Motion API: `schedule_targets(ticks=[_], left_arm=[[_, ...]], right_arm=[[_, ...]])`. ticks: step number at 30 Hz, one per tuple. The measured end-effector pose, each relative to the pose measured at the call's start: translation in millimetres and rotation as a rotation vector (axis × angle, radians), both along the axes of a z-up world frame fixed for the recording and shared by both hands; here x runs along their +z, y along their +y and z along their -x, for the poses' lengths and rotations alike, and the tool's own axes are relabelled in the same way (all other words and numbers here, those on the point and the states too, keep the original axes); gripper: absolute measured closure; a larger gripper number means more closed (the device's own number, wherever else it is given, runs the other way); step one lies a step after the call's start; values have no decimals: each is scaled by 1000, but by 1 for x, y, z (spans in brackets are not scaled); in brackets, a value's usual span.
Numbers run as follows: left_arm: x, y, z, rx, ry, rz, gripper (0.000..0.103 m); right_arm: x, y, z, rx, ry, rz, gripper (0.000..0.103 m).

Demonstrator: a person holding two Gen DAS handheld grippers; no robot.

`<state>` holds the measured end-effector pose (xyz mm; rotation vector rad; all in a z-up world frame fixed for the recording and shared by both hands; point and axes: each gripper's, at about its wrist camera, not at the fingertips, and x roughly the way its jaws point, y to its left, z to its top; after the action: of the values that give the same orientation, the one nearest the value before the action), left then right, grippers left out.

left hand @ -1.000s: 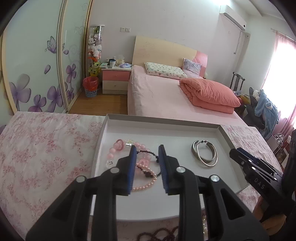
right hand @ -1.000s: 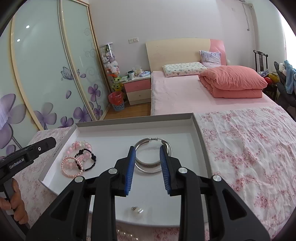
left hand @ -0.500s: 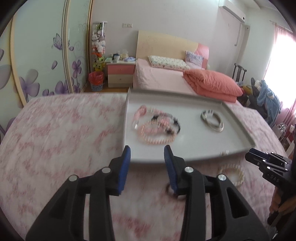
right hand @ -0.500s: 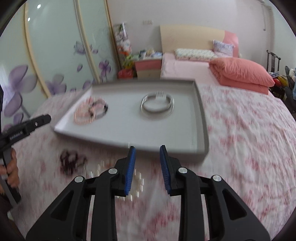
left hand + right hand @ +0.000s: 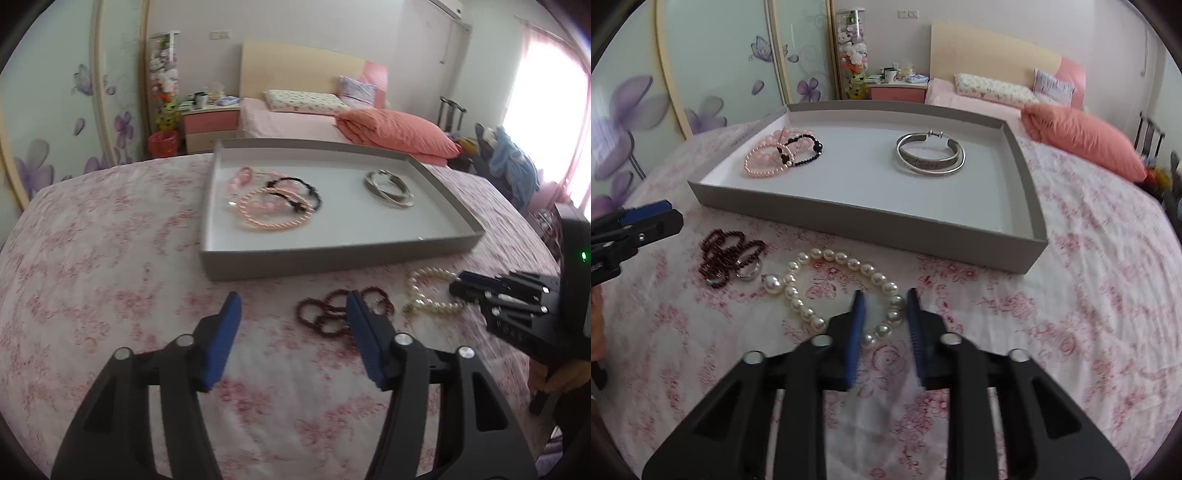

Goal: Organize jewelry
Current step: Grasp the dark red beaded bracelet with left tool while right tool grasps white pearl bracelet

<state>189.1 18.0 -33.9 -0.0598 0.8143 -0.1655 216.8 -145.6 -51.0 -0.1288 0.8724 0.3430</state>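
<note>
The left gripper [image 5: 291,314] hangs at 6 o'clock in its own view, its blue-padded jaws spread wide over a white cloth printed with pink flowers [image 5: 110,258]; nothing sits between them. The right gripper [image 5: 882,314] also has its jaws parted, more narrowly, and they straddle the near side of a white pearl bracelet [image 5: 842,284] lying on the cloth, without pinching it.

Just beyond the left gripper, at about 1 o'clock, a tangle of dark red bead bracelets [image 5: 332,314] lies on the cloth with a small silver ring [image 5: 748,271] touching it. The pearl bracelet lies just beside that tangle.

Farther out, at 12 o'clock, stands a shallow grey tray [image 5: 332,258] with a white floor. Toward its left end a pink bead bracelet [image 5: 273,218], a black bead bracelet [image 5: 299,188] and a paler pink bead string [image 5: 242,177] overlap in one heap. Toward its right end, well apart from the heap, rests a pair of silver bangles [image 5: 388,188], one lying on the other. A tiny object sits near the tray's front right corner, too small to identify.

Beyond the cloth, at 12 to 1 o'clock, stands a bed [image 5: 295,122] with a pale wooden headboard, patterned pillows and a folded coral quilt [image 5: 399,133]. At 11 o'clock are a pink nightstand [image 5: 210,125], a red bin [image 5: 162,142] and a tall case of plush toys [image 5: 851,48]. Sliding wardrobe doors with purple flowers [image 5: 713,66] fill 9 to 10 o'clock. A bright curtained window [image 5: 546,110] glows at 2 o'clock.
</note>
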Motion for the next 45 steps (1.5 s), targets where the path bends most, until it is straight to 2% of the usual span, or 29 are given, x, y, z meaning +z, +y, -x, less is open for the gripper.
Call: schedule_targets(ticks=[3, 6, 18, 21, 23, 25, 28, 31, 36, 45], left_arm=[[-5, -12, 1, -42, 7, -30, 38], [-11, -23, 1, -71, 15, -62, 37], [-34, -58, -8, -173, 71, -194, 36], [-34, -57, -15, -165, 74, -187, 36], [-34, -57, -18, -171, 71, -182, 42], [-33, -57, -19, -190, 62, -178, 65], [-33, -60, -19, -215, 53, -191, 89], [-33, -61, -17, -220, 39, -210, 94], [-29, -46, -14, -167, 32, -183, 94], [-28, -3, -18, 32, 55, -135, 94]], right_arm=[[1, -13, -5, -95, -14, 33, 92], [1, -33, -13, -180, -5, 11, 92], [0, -48, -9, -184, 7, -31, 92], [-1, -45, -13, -184, 10, -37, 92], [-1, -46, -14, -183, 12, -43, 92], [-1, -47, -14, -183, 12, -45, 92], [0, -47, -14, -183, 13, -45, 92], [0, -47, -14, -183, 13, -48, 92], [-1, -47, -14, -183, 14, -49, 92], [-1, -47, -15, -183, 14, -47, 92]])
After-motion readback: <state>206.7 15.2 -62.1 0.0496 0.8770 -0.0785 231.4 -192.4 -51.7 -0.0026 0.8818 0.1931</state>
